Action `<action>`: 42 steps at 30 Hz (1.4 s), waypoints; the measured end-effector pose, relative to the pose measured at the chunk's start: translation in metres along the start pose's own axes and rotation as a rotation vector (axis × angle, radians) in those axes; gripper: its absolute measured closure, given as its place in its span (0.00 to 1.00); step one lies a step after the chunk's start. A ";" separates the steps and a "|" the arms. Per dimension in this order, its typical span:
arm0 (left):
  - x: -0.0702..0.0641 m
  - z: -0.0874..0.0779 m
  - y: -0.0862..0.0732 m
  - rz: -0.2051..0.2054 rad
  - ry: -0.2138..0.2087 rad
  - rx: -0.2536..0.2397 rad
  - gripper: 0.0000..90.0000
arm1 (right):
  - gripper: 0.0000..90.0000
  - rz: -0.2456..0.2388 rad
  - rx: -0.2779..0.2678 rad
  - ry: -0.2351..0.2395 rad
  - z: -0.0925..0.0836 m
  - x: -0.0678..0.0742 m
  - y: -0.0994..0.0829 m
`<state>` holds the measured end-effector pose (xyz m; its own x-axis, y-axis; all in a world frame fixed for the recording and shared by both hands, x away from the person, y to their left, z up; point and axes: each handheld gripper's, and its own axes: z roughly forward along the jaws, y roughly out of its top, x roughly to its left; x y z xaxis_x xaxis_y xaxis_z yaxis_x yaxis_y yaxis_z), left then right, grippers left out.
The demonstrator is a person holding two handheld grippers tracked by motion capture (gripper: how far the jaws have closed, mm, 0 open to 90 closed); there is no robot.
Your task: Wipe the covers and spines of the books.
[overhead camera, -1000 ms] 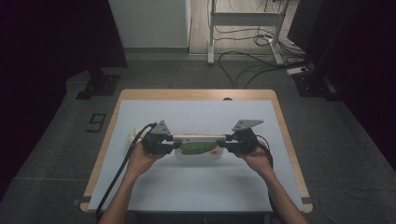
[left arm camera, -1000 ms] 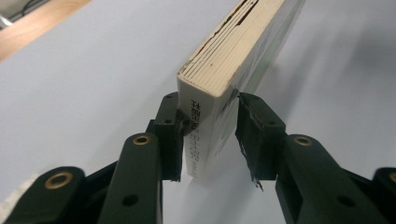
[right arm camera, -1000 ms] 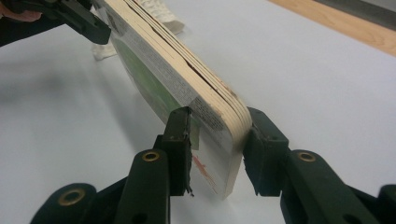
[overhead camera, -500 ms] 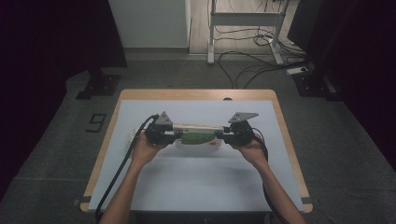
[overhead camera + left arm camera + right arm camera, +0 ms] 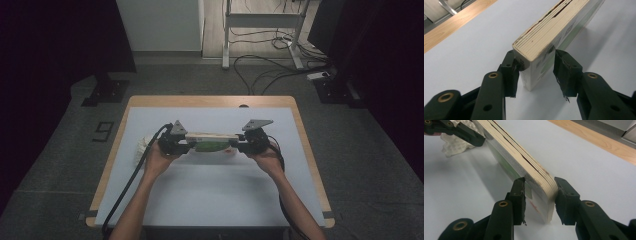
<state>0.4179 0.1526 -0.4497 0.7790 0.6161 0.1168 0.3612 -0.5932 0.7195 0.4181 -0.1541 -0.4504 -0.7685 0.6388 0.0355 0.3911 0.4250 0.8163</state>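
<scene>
High view: board book (image 5: 212,145) propped tilted on edge mid-worktop (image 5: 210,200), right gripper (image 5: 236,146) clamped on one end, left gripper (image 5: 188,147) just opening, slack around the other; probably stiff, light, glossy-slick, so best pinched across the covers near each end.

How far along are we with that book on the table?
Done: the book rests on its edge on the table. In hand: the right tongs clamp one end; the left tongs have just been opening, one pad off the cover. Left: probably releasing both ends.
</scene>
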 end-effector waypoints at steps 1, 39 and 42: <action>0.000 0.000 0.000 0.000 -0.002 0.001 0.62 | 0.68 0.006 0.000 0.006 -0.001 0.000 -0.001; -0.037 -0.005 -0.043 -0.133 -0.150 0.055 0.26 | 0.35 0.018 0.098 0.081 -0.002 0.038 -0.049; -0.041 -0.003 -0.047 -0.140 -0.140 0.069 0.24 | 0.34 0.019 0.101 0.077 -0.001 0.040 -0.055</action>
<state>0.3676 0.1569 -0.4858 0.7808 0.6196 -0.0803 0.5010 -0.5441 0.6730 0.3648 -0.1526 -0.4933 -0.7958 0.5976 0.0976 0.4517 0.4786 0.7529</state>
